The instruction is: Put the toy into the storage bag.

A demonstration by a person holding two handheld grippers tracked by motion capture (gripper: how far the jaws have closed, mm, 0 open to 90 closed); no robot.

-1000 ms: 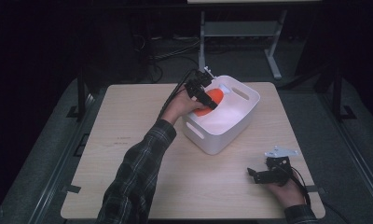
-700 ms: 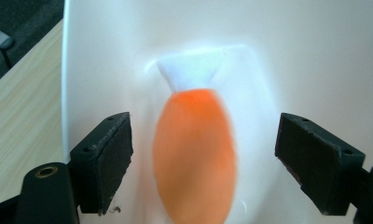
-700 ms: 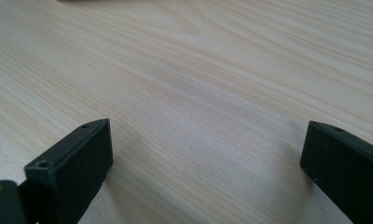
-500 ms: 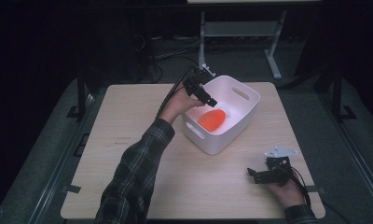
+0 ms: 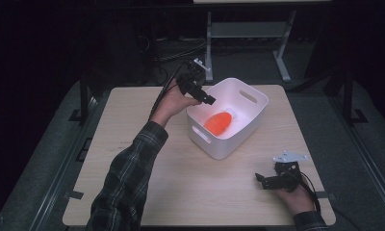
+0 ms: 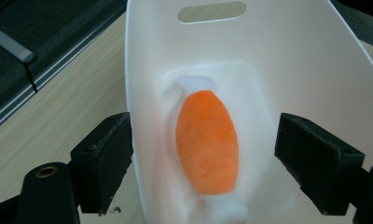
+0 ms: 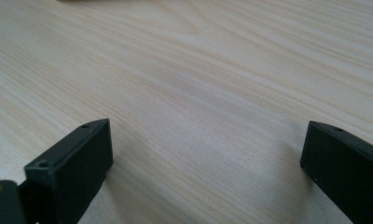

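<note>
Clearing the left gripper (image 5: 206, 99) away from the white plastic bin with cut-out handles (image 5: 250, 126) is judged the step in hand; its fingers (image 6: 103, 161) are spread wide and grasp nothing, straddling the bin's near wall.

Item, task's thing: orange candy-shaped soft toy with white twisted ends (image 5: 217, 122), lying flat on the bin floor, lengthwise, free of the walls.

Item, bin: standing toward the far right corner of the light wooden tabletop (image 5: 142, 159), set at an angle to its edges.

Advice: lift straight up before drawing back toward the left edge, since one finger sits outside the rim and one inside; a sideways pull would likely catch the wall and drag or tip the light bin.

Item, right gripper (image 5: 262, 180): resting low near the front right corner, fingers (image 7: 72, 163) released and wide over bare wood, well apart from the bin.

Obstructions: none seen on the retreat path; the trailing cable hangs off behind the left hand.
</note>
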